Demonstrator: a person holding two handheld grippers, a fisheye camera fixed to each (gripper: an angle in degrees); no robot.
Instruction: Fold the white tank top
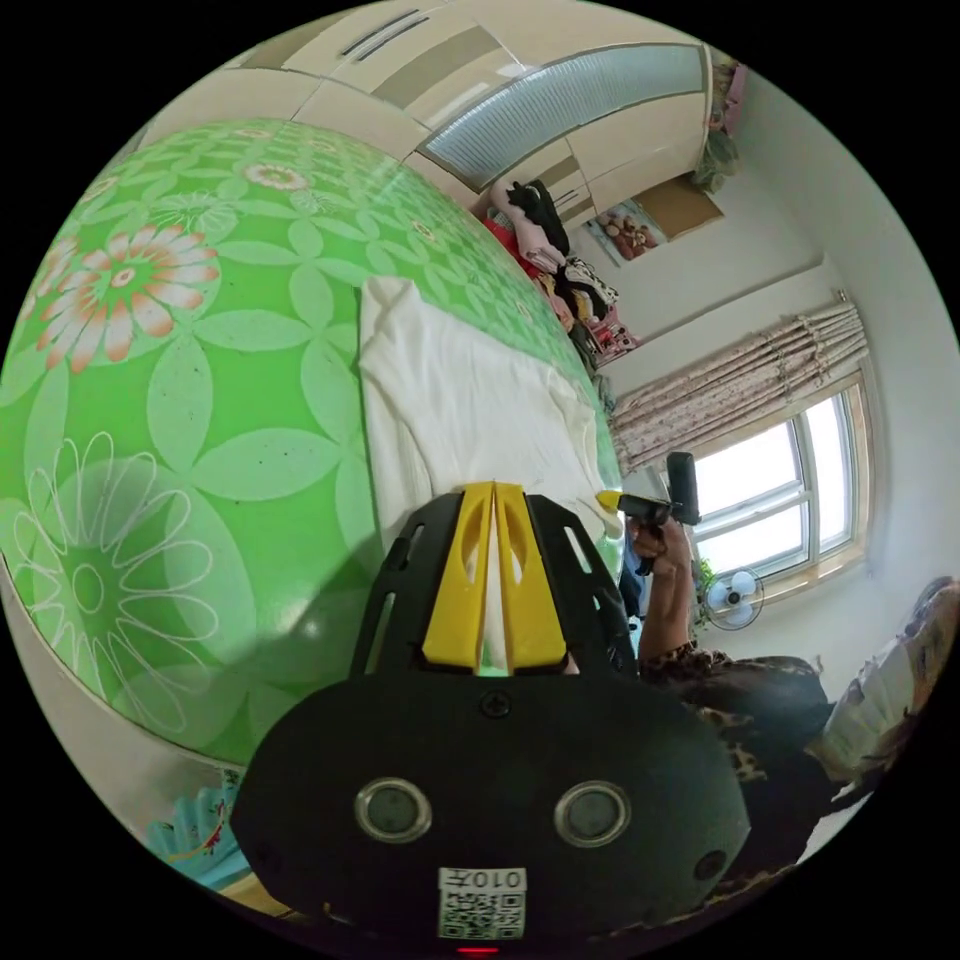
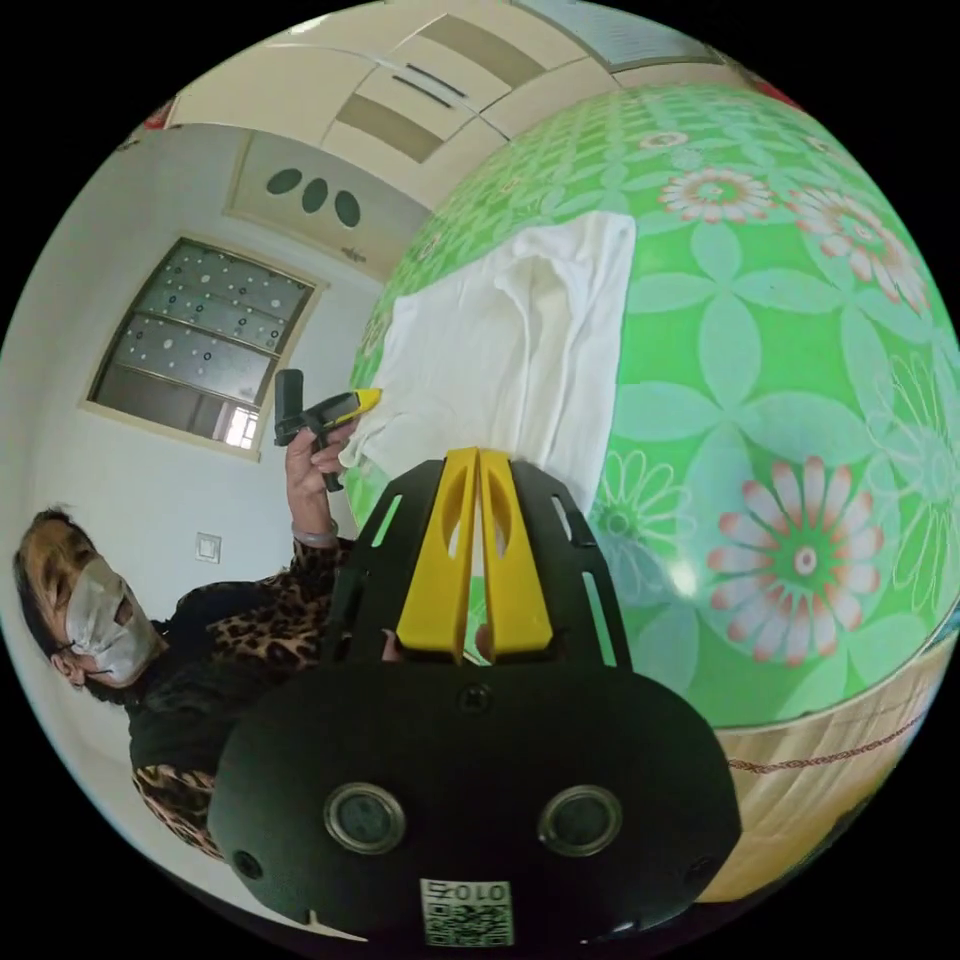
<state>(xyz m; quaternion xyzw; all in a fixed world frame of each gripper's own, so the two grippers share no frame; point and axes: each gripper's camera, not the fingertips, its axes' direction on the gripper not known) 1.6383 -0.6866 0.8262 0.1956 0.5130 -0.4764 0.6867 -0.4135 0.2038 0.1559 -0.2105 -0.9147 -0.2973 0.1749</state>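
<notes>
My left gripper (image 1: 494,490) is clamped on the near edge of the white tank top (image 1: 450,400), which lies flat on the green flowered bed (image 1: 180,380). My right gripper (image 2: 477,455) pinches the same hem; at 9 o'clock there, my other gripper holds its corner.

- White tank top (image 1: 450,400) (image 2: 510,350): plain white fabric, spread nearly flat on the green flowered bedspread (image 1: 180,400) (image 2: 780,400).
- Far edge: doubled over, forming a long soft ridge along one side.
- Near edge: pinched at two points between my yellow jaws, lifted slightly where I grip it.
- Surface: lightly creased, otherwise smooth.
</notes>
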